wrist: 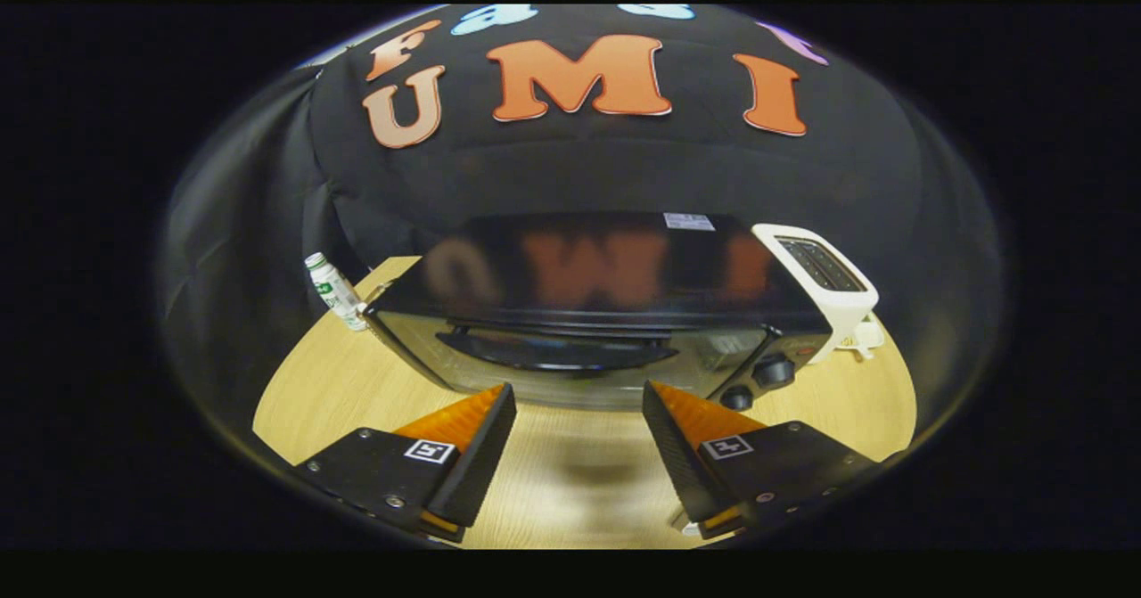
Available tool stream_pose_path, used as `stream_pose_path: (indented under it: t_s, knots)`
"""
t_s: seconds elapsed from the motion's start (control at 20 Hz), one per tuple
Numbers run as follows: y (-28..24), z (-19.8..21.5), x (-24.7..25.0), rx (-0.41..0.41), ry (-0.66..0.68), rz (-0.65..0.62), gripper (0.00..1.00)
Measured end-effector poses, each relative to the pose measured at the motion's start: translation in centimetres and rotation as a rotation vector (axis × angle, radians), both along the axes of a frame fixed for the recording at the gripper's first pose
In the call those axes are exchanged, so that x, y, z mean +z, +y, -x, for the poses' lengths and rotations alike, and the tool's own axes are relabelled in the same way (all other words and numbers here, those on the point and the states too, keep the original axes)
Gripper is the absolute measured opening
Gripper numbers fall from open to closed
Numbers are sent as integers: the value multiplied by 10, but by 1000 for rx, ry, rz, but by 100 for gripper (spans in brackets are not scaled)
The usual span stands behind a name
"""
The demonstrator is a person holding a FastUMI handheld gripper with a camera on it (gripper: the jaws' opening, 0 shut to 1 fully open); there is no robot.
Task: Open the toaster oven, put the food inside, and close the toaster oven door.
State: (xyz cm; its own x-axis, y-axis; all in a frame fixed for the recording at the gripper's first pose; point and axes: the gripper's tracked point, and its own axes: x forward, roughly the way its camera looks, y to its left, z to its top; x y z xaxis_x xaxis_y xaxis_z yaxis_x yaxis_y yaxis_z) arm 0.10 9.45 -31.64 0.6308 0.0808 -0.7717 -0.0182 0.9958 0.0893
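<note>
Toaster oven [588, 313], door seemingly closed, handle [557, 353] just ahead of gripper [578, 395], fingers wide and empty above table [570, 482]: opening step pending; next move calls for catching handle.
</note>
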Motion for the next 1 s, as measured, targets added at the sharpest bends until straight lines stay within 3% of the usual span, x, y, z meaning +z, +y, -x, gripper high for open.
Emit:
stream_pose_path:
  t_s: [0.2, 0.4, 1.0]
  knots:
    - [1, 4, -2, 15, 13, 14, 89]
    - [-8, 8, 24, 34, -61, 37, 89]
    - [-54, -10, 206, 5, -520, 49, 92]
